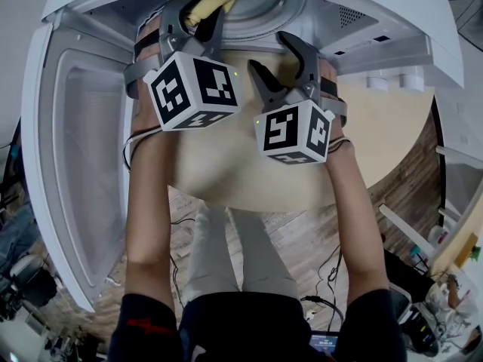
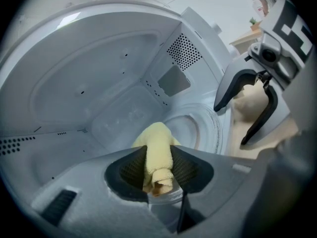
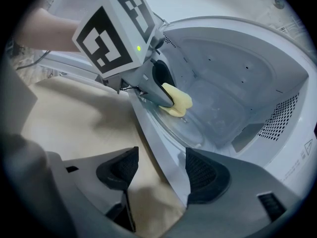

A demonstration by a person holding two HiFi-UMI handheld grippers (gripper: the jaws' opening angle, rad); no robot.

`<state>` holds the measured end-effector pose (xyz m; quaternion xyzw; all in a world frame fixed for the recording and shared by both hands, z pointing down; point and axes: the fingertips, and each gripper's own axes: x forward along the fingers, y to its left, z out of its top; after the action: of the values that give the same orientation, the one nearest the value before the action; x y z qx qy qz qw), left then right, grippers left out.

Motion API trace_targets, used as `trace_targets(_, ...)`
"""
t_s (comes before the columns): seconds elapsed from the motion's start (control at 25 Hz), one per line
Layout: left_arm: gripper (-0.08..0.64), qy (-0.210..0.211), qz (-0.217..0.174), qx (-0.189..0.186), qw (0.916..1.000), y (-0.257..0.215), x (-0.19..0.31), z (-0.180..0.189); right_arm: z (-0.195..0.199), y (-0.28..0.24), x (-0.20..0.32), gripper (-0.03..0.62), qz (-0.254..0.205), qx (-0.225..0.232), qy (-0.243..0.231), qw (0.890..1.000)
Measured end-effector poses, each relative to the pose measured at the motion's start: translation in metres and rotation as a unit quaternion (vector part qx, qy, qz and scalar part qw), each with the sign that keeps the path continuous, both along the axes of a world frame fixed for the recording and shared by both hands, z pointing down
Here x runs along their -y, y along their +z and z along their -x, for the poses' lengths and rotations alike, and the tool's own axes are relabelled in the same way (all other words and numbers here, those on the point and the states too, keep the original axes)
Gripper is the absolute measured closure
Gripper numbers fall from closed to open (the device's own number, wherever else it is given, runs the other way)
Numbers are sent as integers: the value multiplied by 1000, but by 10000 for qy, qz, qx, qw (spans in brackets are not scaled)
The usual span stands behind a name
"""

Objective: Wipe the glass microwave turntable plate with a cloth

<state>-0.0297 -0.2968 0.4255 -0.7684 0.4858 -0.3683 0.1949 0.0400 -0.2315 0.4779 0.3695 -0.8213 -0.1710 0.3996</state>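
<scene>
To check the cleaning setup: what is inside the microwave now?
Inside the microwave lies the glass turntable plate, and the left tool holds a yellow cloth over it. Cloth and tool cover part of the plate.

cloth [image 2: 158,145] on the plate [image 2: 204,128] inside the microwave [image 2: 99,83], door [image 1: 83,149] at left.

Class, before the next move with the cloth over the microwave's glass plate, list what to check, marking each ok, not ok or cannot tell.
1. The microwave door is open: ok.
2. The left hand-held gripper is shut on the cloth: ok.
3. The cloth is over the glass plate: ok.
4. The cloth presses on the plate: cannot tell.
5. The right hand-held gripper is open, empty, off the plate: ok.
</scene>
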Motion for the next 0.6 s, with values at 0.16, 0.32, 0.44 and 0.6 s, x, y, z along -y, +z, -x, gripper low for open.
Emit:
trace_targets(0.16,430,108,29,98,9999,0,0,-2,0,0,0,322,-3,-11,7,10000)
trace_targets(0.32,430,236,89,222,9994,1,0,-5,0,0,0,322,0,-5,11,10000)
trace_targets(0.44,431,253,100,209,9994,1,1,-6,0,0,1,324,-3,-9,6,10000)
trace_targets(0.6,430,309,110,247,9992,1,1,-7,0,0,0,324,0,0,10,10000)
